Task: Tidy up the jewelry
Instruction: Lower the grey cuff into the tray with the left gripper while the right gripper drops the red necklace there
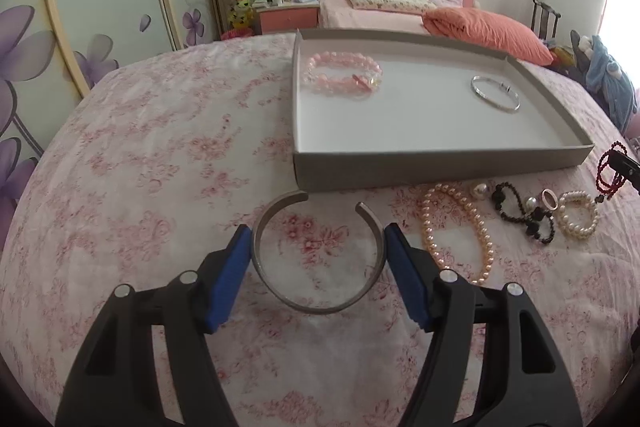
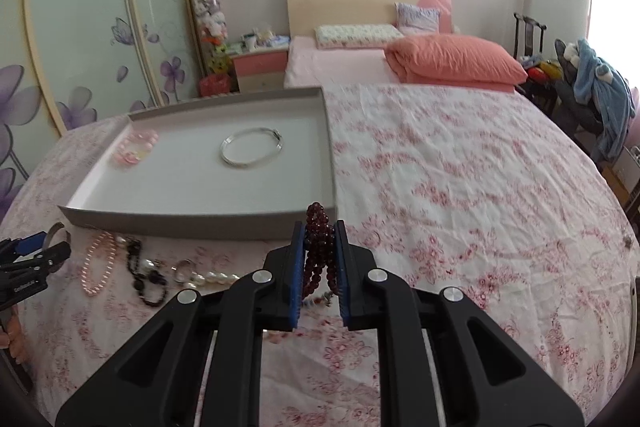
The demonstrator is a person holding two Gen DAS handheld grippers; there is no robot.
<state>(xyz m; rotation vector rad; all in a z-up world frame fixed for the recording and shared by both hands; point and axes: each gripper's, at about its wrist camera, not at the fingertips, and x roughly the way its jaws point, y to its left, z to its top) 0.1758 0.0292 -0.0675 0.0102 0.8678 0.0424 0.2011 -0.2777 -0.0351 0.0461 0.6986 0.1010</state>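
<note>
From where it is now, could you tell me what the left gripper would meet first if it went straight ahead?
Probably the near wall of the tray. The left gripper holds a metal cuff whose open ends nearly reach that wall, though its height above the bedspread is unclear.

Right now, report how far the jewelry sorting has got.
Done: the pink bead bracelet and the thin silver bangle lie in the tray.

In hand: the left gripper has its jaws around the open metal cuff; the right gripper is clamped on the dark red bead bracelet.

Left on the bedspread: the pearl necklace, black bead strand, ring and white pearl bracelet.
</note>
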